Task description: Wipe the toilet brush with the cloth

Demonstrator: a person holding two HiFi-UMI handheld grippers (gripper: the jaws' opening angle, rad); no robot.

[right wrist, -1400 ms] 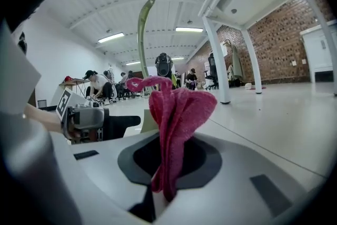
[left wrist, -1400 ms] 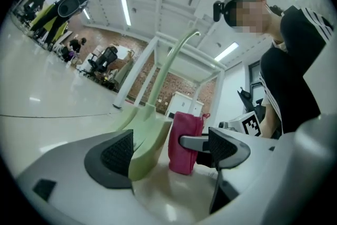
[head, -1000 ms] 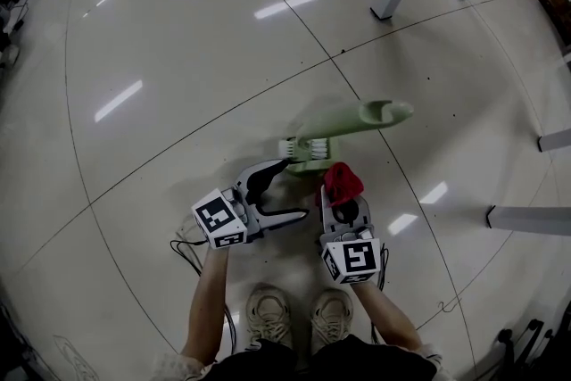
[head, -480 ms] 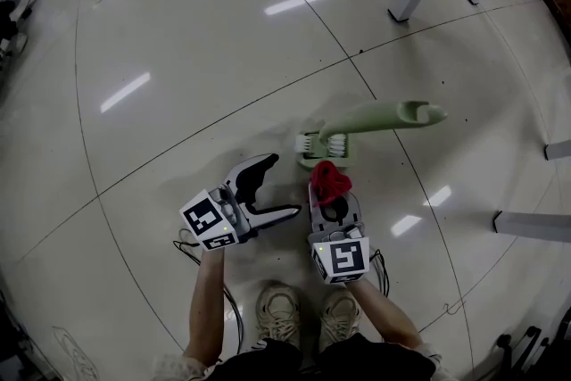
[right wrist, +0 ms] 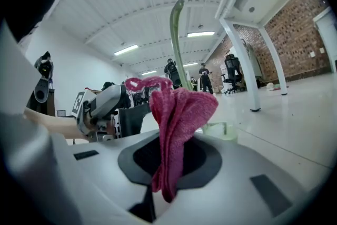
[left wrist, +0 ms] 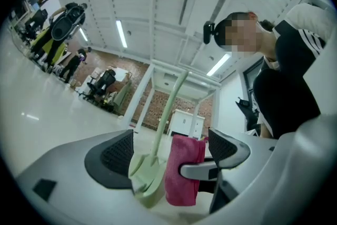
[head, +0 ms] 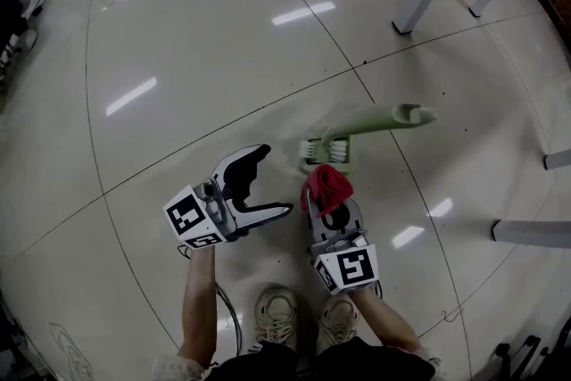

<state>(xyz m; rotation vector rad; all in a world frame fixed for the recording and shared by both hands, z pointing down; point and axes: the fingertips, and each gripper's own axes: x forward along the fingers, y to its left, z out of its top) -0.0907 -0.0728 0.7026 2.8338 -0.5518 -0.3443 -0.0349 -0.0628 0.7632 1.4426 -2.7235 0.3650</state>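
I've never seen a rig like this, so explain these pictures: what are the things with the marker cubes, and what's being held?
There is no robot here. A person holds a two-jaw gripper in each hand, and the marker cubes are part of those grippers. One picture looks down from a camera on the person's head. The other two come from cameras riding on each gripper. The left gripper has its jaws apart and holds nothing. The right gripper is clamped on a red cloth. A pale green toilet brush stands on the tiled floor just ahead of them.
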